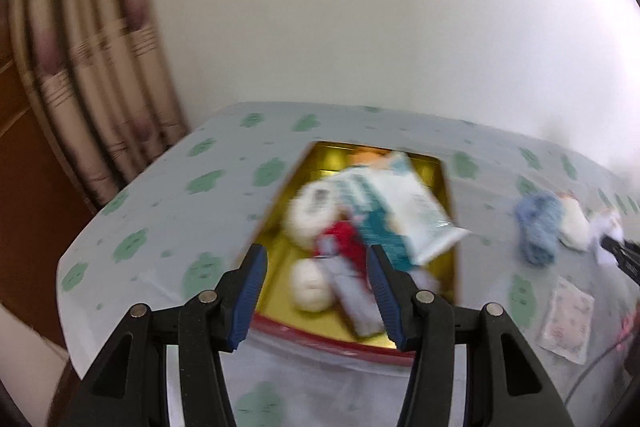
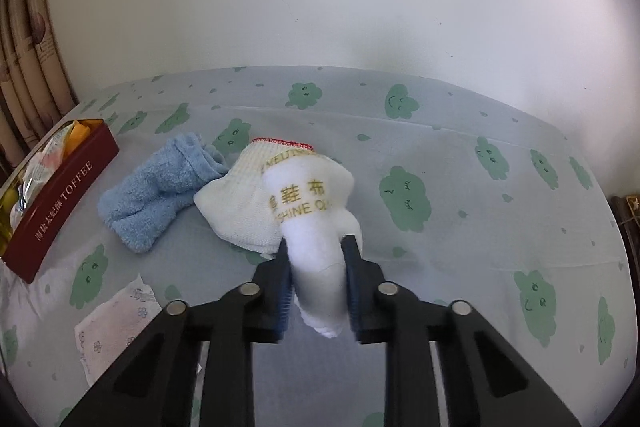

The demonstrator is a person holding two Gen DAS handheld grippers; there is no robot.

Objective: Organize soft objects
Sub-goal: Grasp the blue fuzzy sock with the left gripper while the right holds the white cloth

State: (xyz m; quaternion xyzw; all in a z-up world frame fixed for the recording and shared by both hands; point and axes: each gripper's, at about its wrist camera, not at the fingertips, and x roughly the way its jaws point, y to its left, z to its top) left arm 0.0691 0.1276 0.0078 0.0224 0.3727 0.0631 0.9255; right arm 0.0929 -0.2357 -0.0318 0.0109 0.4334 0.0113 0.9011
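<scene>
the right gripper (image 2: pixel 316 259) pinched one white cloth (image 2: pixel 316 211) at centre frame, lifted off one table (image 2: pixel 460 155). left of it lay one blue towel (image 2: pixel 160 187), and one red tin (image 2: pixel 60 203) at left edge. the left gripper (image 1: pixel 316 259), jaws wide and holding nothing, hung above that tin, which held two white rolls (image 1: pixel 310 213).

The bench cover (image 2: pixel 460 147) is pale blue-grey, printed with green smiling clouds and small green drops. Left of the white cloth (image 2: pixel 320 227), which bears gold lettering, lies a cream waffle-weave cloth (image 2: pixel 236 203) edged in red, then a light blue towel (image 2: pixel 152 191). Further left stands a dark red tin (image 2: pixel 68 203) with white lettering, gold inside (image 1: pixel 280 255). The tongs (image 2: pixel 316 259) are black with blue pads (image 2: pixel 352 279).
</scene>
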